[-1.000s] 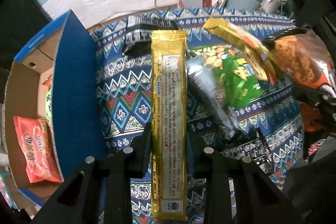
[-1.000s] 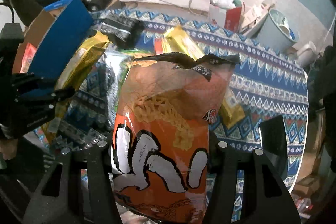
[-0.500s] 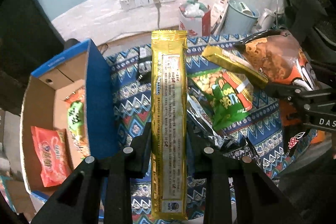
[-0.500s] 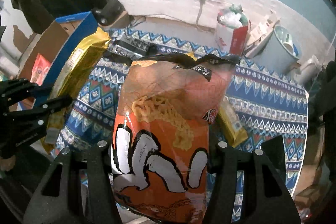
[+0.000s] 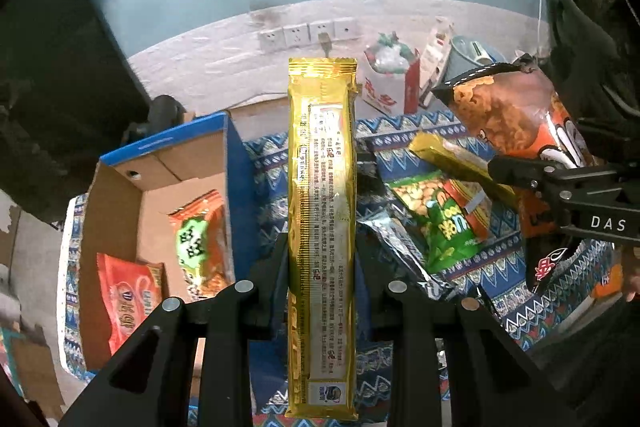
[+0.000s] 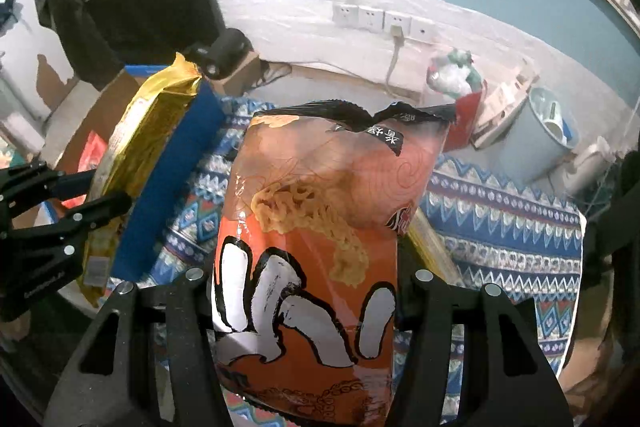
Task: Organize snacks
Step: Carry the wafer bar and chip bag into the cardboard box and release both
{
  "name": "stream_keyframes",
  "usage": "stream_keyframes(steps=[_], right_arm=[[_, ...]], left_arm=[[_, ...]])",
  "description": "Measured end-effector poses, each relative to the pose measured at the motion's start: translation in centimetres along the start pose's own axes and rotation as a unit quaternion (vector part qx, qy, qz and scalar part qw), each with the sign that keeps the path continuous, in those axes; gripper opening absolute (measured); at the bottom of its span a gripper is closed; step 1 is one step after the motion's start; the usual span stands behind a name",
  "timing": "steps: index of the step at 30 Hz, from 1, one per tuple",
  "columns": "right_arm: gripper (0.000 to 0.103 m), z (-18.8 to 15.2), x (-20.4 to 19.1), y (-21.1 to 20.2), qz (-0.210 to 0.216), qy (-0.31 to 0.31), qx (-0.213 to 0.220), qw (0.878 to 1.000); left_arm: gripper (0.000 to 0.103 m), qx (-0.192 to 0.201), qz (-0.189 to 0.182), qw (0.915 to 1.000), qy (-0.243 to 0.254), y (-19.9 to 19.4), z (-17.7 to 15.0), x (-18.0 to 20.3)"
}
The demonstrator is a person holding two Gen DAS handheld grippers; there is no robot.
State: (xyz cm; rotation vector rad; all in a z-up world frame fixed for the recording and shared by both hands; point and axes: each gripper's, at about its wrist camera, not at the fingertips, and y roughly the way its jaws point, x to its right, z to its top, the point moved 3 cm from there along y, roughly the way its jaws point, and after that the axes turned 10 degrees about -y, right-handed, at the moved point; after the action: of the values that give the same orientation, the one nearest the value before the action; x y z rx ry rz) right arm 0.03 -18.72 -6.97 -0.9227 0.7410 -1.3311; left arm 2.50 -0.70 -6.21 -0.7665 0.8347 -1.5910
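My left gripper (image 5: 322,263) is shut on a long gold snack pack (image 5: 322,227) and holds it up above the table, beside the blue cardboard box (image 5: 236,183). The box holds orange snack bags (image 5: 128,303). My right gripper (image 6: 306,267) is shut on a large orange noodle bag (image 6: 316,235), lifted over the patterned cloth. That bag (image 5: 516,115) and the right gripper show at the right of the left wrist view. The gold pack (image 6: 132,163) and left gripper show at the left of the right wrist view.
On the patterned cloth (image 5: 560,267) lie a green peanut bag (image 5: 444,219), a second gold pack (image 5: 460,163) and a silvery pack (image 5: 400,251). On the floor behind stand a red-white bag (image 5: 388,87) and a grey bin (image 6: 536,135). Wall sockets (image 5: 308,33) are at the back.
Both grippers have risen and tilted up with their snacks. The table looks farther below, and more of the box interior and back wall shows.
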Motion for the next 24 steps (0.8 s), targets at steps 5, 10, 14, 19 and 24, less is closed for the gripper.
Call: stream_keyframes(steps=[5, 10, 14, 19, 24], right_arm=[[0.057, 1.7, -1.2, 0.0, 0.007, -0.008, 0.012, 1.0], [0.057, 3.2, -2.8, 0.5, 0.016, -0.02, 0.018, 1.0], [0.057, 4.2, -4.3, 1.1, 0.026, -0.026, 0.017, 0.999], [0.057, 5.5, -6.0, 1.9, 0.036, -0.038, 0.017, 0.998], [0.057, 6.8, -7.8, 2.6, 0.044, -0.05, 0.019, 0.998]], left_arm=[[0.029, 0.007, 0.003, 0.9998, -0.019, -0.6, 0.3, -1.9], [0.029, 0.012, 0.01, 0.999, -0.041, -0.9, 0.4, -4.2], [0.029, 0.016, 0.018, 0.9978, -0.063, -1.2, 0.5, -6.5], [0.029, 0.018, 0.025, 0.9956, -0.089, -1.2, 0.6, -9.2], [0.029, 0.024, 0.041, 0.9927, -0.111, -1.3, 0.6, -12.1]])
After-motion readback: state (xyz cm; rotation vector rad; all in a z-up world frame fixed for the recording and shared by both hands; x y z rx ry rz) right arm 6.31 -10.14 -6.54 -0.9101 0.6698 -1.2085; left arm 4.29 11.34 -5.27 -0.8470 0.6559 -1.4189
